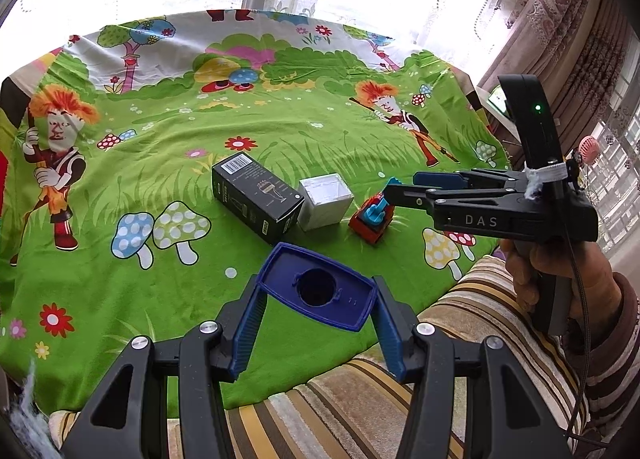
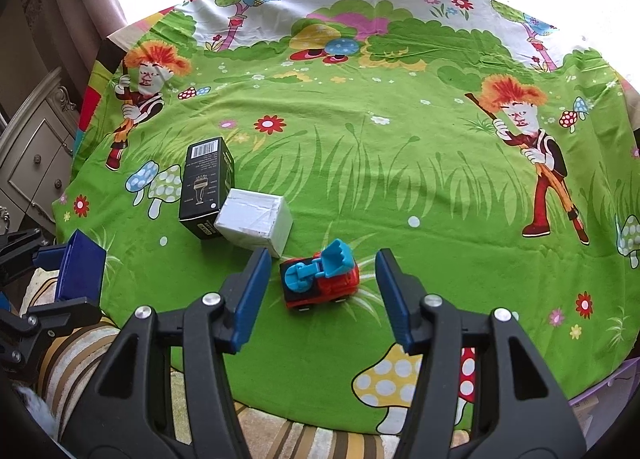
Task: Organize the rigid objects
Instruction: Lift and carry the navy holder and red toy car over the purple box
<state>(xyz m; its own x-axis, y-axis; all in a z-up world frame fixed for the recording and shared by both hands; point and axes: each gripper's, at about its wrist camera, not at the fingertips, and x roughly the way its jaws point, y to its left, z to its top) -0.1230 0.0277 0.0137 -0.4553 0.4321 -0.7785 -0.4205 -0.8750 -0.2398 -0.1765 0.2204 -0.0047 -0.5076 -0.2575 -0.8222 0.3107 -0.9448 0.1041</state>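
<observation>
My left gripper (image 1: 318,305) is shut on a dark blue rectangular plastic piece (image 1: 316,285) with a round hole, held above the near edge of the cloth; it also shows in the right wrist view (image 2: 80,267). My right gripper (image 2: 320,295) is open, its fingers on either side of a red and blue toy truck (image 2: 320,279), not touching it. The truck (image 1: 372,217) sits right of a white box (image 1: 325,201) and a black box (image 1: 256,197). The two boxes (image 2: 256,221) (image 2: 206,187) touch each other.
A green cartoon-print cloth (image 2: 400,179) covers the table. A striped cushion (image 1: 360,399) lies along the near edge. A white cabinet (image 2: 32,155) stands at the left. Curtains (image 1: 560,19) and a window are behind.
</observation>
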